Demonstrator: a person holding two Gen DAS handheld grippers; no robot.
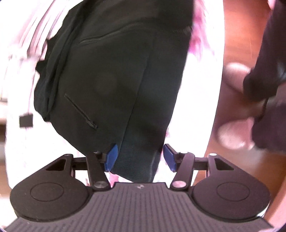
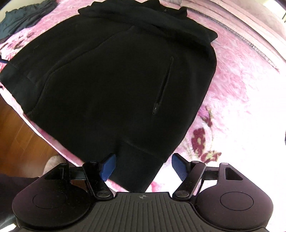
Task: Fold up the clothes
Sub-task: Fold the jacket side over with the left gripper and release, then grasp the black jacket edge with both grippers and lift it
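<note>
A black zip-pocket jacket (image 2: 110, 75) lies spread flat on a pink floral blanket (image 2: 232, 85) on a bed. My right gripper (image 2: 144, 166) is open and straddles the jacket's ribbed hem corner (image 2: 135, 171) at the near edge; its left blue fingertip (image 2: 108, 166) touches the cloth, the right one stands off it. In the blurred left wrist view the same jacket (image 1: 110, 71) fills the middle. My left gripper (image 1: 140, 158) is open too, with a ribbed hem band (image 1: 135, 160) lying between its blue pads.
Wooden floor (image 2: 19, 135) borders the bed on the near left. A person's slippered feet (image 1: 234, 135) and dark trouser legs (image 1: 264, 75) stand beside the bed. Another dark garment (image 2: 23, 16) is bunched at the blanket's far left.
</note>
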